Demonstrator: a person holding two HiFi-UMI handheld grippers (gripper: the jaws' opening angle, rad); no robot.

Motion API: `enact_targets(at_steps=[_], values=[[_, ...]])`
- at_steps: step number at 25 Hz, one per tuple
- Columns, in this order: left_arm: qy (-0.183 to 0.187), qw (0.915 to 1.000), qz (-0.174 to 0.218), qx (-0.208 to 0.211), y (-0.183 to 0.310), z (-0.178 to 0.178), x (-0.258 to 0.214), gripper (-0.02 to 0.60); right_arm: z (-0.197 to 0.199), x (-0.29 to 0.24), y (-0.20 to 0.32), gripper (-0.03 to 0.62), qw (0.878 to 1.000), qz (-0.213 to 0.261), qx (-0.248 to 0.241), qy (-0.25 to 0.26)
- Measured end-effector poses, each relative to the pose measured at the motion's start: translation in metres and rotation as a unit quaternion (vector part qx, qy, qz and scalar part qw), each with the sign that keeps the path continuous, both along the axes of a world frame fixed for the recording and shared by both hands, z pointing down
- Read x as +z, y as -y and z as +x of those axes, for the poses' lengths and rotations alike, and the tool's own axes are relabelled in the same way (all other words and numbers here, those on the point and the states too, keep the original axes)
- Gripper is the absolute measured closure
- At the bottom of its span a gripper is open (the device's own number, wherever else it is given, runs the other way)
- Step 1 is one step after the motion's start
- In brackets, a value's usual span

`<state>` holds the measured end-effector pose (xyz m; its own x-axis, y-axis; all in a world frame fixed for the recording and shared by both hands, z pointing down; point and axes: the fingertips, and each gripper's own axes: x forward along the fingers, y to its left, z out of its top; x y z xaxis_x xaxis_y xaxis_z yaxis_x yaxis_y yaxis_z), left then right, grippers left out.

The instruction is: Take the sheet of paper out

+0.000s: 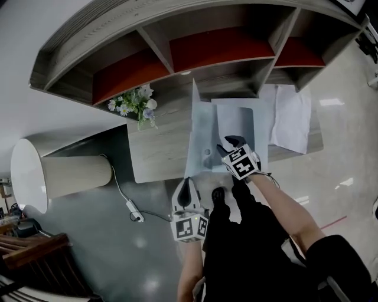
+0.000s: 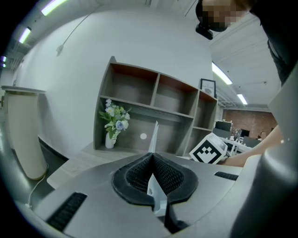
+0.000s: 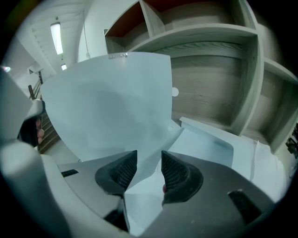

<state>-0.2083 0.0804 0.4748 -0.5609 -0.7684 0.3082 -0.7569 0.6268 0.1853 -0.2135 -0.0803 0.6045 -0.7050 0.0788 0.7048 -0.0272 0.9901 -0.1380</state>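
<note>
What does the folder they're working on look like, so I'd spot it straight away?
On the wooden desk, in front of the shelf unit and just right of the flowers, lies a pale blue folder. Unlike the flat white sheets to its right, its cover stands upright, pinched at the near edge by the left hand-held gripper.

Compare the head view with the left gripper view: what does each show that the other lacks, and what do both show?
Only the head view shows the white sheets lying on the desk. Only the left gripper view shows the ceiling lights and a framed picture standing on the shelf. Both show the flowers, the lamp and the shelf.
</note>
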Motion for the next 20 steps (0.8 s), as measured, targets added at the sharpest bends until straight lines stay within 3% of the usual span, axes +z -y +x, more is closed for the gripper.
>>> enact_targets(at_steps=[9, 15, 17, 20], values=[[-0.003, 0.9983, -0.014, -0.056, -0.005, -0.003, 0.001, 0.571, -0.015, 0.056, 0.009, 0.455, 0.997, 0.029, -0.031, -0.070], [-0.001, 0.9974, -0.018, -0.070, -0.004, -0.003, 0.001, 0.570, -0.016, 0.081, 0.013, 0.412, 0.992, 0.044, -0.017, -0.114], [0.000, 0.9970, -0.020, -0.074, -0.004, -0.004, 0.000, 0.570, -0.015, 0.085, 0.016, 0.413, 0.991, 0.051, -0.006, -0.125], [0.001, 0.9966, -0.024, -0.079, -0.003, -0.003, 0.000, 0.569, -0.013, 0.090, 0.018, 0.472, 0.990, 0.057, 0.002, -0.131]])
